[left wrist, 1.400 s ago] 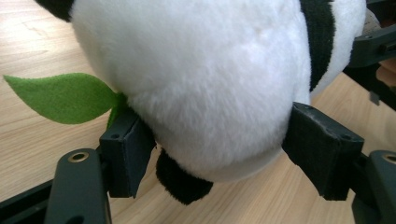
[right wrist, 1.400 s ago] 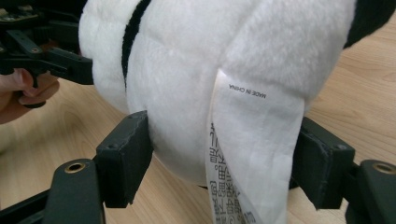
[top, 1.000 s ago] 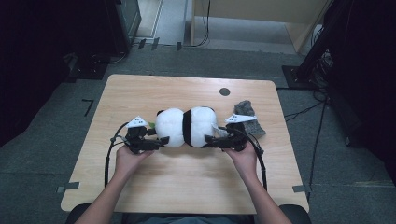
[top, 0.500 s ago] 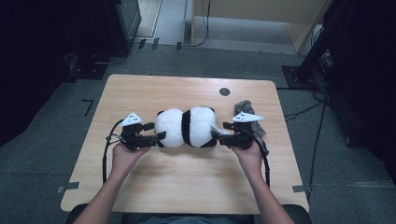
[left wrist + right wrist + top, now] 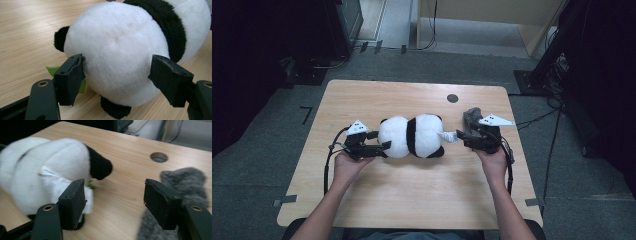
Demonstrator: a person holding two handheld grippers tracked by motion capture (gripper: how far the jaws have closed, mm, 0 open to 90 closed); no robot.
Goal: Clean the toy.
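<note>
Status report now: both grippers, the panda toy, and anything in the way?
Left gripper straddles panda toy. Right gripper open, jaws closing, off the toy beside its tag. Grey fluffy cloth beside right gripper.

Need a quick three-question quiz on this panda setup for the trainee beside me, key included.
1. True or false: the left gripper has its jaws on either side of the plush panda's white rounded end.
2. What lies on the table beside the right gripper? A) a grey furry cloth B) a red cup C) a metal spoon
3. What white, flat thing hangs off the panda's end nearest the right gripper?

Key: 1 true. 2 A, the grey furry cloth. 3 a fabric label, next to one jaw; the jaws have just been closing, not clamped on it.
</note>
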